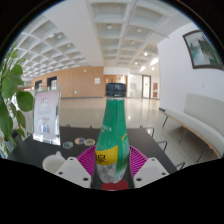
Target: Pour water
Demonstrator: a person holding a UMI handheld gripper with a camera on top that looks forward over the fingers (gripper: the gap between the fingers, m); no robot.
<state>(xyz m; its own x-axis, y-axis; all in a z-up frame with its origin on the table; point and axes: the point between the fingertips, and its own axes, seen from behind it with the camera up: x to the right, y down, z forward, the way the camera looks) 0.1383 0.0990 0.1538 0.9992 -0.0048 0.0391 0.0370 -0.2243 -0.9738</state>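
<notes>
Fingers of the gripper (110, 172) clamped on the green bottle (113, 135) — upright between the pads, cap (116, 89) on. No cup in view ahead of the fingers. Better kept vertical and gripped firmly at mid-body — cap needs removing before any tilt.

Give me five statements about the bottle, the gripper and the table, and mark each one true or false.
1. The green bottle stands upright between the gripper fingers. True.
2. The bottle has no cap. False: a cap is on it.
3. A leafy plant stands beside the table. True.
4. The bottle lies on its side. False: it is upright.
5. The label is yellow. True.
</notes>
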